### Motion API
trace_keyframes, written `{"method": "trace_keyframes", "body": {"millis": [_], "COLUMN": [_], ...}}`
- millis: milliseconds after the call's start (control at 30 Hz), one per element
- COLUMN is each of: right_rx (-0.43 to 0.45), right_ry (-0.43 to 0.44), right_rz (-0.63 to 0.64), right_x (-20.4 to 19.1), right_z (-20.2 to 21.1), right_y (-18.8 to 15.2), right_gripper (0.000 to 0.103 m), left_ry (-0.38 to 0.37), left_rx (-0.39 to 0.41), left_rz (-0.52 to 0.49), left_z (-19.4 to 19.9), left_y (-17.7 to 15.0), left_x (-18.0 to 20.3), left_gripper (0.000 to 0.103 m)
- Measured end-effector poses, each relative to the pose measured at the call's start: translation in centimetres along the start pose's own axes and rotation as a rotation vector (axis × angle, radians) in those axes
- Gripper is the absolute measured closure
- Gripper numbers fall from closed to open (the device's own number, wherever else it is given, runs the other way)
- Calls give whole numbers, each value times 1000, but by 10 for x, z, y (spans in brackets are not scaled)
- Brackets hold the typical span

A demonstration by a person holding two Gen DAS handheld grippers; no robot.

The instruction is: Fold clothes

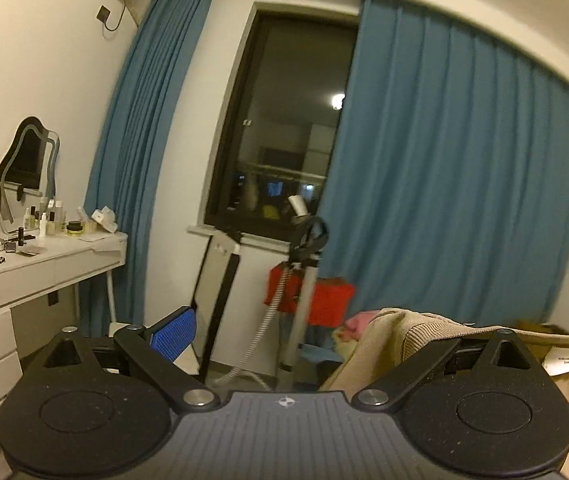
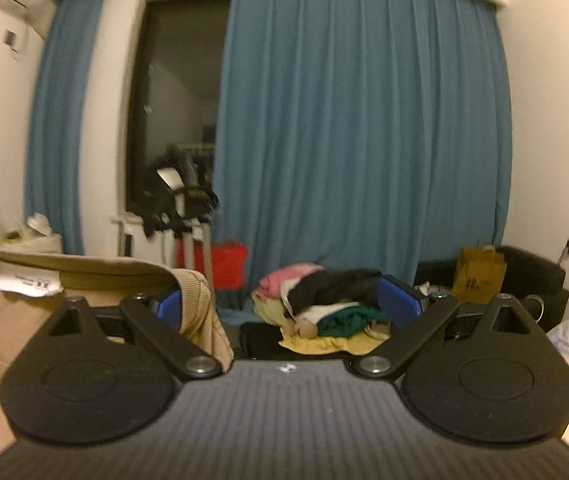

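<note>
A tan garment with a ribbed edge and a white label (image 1: 564, 360) hangs between my two grippers. In the left wrist view it drapes over the right finger (image 1: 432, 354); the left gripper (image 1: 296, 340) has its jaws wide apart, blue pad (image 1: 174, 334) bare. In the right wrist view the same tan garment (image 2: 84, 276) drapes over the left finger, its ribbed edge (image 2: 200, 320) hanging down; the right gripper (image 2: 288, 308) is also wide open, blue pad (image 2: 398, 306) bare. Both are raised and face the window.
A pile of clothes (image 2: 324, 304), pink, black, green and yellow, lies on the floor by the blue curtain (image 2: 360, 120). A garment steamer stand (image 1: 304, 280) and red fabric (image 1: 328, 300) stand by the window. A white dressing table (image 1: 36, 264) is at left, a black sofa (image 2: 532, 280) at right.
</note>
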State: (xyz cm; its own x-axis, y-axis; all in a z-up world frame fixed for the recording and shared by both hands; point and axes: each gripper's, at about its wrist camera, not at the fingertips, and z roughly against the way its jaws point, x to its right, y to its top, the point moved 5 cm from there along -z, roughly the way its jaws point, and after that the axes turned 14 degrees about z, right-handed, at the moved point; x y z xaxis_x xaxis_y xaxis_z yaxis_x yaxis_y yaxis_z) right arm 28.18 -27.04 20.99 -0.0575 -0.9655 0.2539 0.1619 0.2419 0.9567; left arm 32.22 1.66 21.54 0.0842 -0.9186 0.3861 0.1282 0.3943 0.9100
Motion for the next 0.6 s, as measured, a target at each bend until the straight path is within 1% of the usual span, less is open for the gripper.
{"method": "trace_keyframes", "body": {"millis": [67,167,267,367,500,567,600], "right_rx": [-14,-63,-155,-281,-431,-545,-603], "right_ry": [-17,-34,-16,7,72,142,192], "right_rz": [-10,-26,-41,-25,21,26,30], "right_x": [-13,-32,-60,-79,-102,-116,-123], "right_z": [-50,-129,-208,-278,-336,-352,-358], "right_y": [-12,-43,-98,-161,-233,-260,-269], "right_gripper": [5,5,5,5,6,6,6], "left_ry": [23,58,81,103,132,146,154], "left_rx": [-17,-48,-194,-347,-552,-654,-705], "left_rz": [-9,-22,-34,-45,-60,-67,-70], "left_z": [-61,-153,-209,-260,-328,-361,-377], "left_y": [-17,-44,-96,-149,-219,-253,-271], "left_x": [-5,-13,-35,-57,-87,-102,-109], "left_gripper": [3,3,3,4,5,4,5]}}
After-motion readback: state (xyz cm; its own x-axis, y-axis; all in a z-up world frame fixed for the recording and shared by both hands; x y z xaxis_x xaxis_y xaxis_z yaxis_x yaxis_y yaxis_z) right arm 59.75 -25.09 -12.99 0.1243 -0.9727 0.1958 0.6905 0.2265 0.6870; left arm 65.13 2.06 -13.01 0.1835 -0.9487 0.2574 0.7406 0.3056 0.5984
